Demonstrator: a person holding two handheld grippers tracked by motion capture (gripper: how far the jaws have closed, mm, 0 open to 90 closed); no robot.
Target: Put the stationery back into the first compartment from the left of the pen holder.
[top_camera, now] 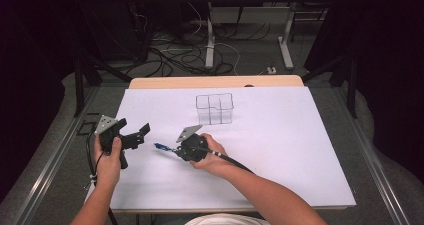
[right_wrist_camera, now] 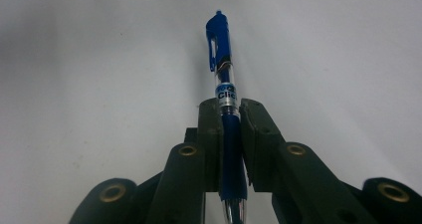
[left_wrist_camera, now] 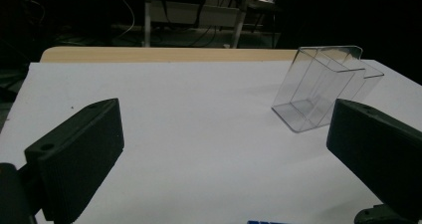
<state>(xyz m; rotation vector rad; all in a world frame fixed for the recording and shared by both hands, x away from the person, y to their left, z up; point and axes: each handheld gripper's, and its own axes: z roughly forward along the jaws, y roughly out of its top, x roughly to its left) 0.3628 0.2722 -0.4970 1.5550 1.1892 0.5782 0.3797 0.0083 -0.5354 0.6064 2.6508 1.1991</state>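
Right gripper (top_camera: 172, 148) held low over the white sheet (top_camera: 280, 150), pointing left, jaws clamped on one blue click pen (right_wrist_camera: 224, 84) near centre, left gripper (top_camera: 135, 135) at left edge, jaws wide apart and empty, one clear plastic compartment box (top_camera: 215, 108) far behind.

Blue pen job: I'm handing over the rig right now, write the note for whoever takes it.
Right gripper: jaws shut on the blue pen, gripped at its dark blue grip section, clip end pointing away from the jaws; in the high view the pen sticks out to the left over the white sheet.
Left gripper: jaws open, holding nothing, at the sheet's left edge.
Clear divided holder: stands upright near the far middle of the sheet, with nothing visible inside.
Done: pen is gripped.
Left, probably: carry the pen to the holder and drop it into a compartment; the left gripper could steady the holder.
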